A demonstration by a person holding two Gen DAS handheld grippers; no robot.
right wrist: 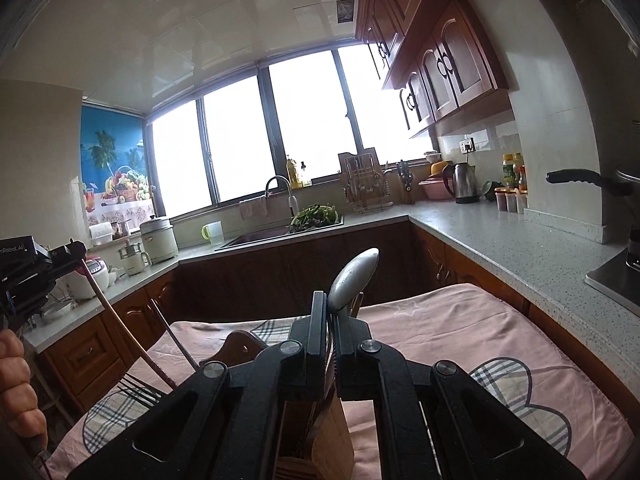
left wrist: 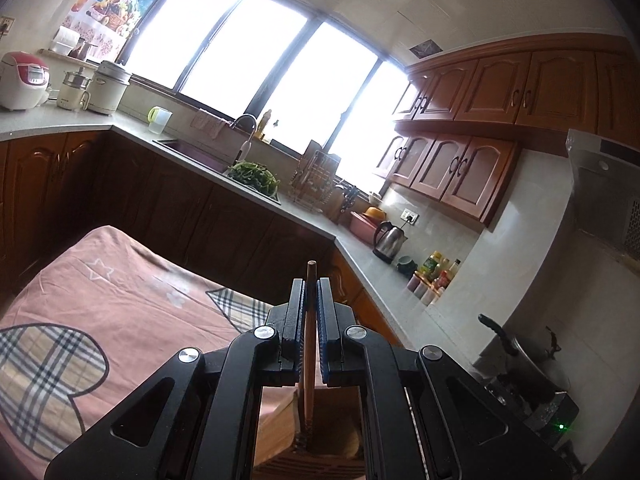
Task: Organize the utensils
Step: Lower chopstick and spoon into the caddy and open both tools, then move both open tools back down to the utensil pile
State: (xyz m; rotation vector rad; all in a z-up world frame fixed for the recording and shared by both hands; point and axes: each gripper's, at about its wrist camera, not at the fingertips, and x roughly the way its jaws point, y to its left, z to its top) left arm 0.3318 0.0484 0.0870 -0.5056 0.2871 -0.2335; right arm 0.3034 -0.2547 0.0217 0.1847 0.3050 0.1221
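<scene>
My left gripper (left wrist: 311, 292) is shut on a thin brown wooden chopstick (left wrist: 309, 360). The stick runs from above the fingertips down toward a wooden utensil holder (left wrist: 280, 412) just below the jaws. The right wrist view shows that gripper (right wrist: 78, 250) at the far left, with the reddish chopstick (right wrist: 128, 320) slanting down from it. My right gripper (right wrist: 330, 300) is shut on a silver metal utensil (right wrist: 354, 276) whose rounded end sticks up past the fingertips. Directly beneath it stands the wooden holder (right wrist: 324, 432). Fork tines (right wrist: 138, 390) show over the cloth at the left.
A pink cloth with plaid hearts (right wrist: 460, 336) covers the table (left wrist: 100, 288). Grey counters wrap around behind, with a sink and greens (right wrist: 316, 214), a kettle (right wrist: 464, 182), a dish rack (right wrist: 362, 184) and cookers (left wrist: 24, 80). A person's hand (right wrist: 16, 380) is at the left edge.
</scene>
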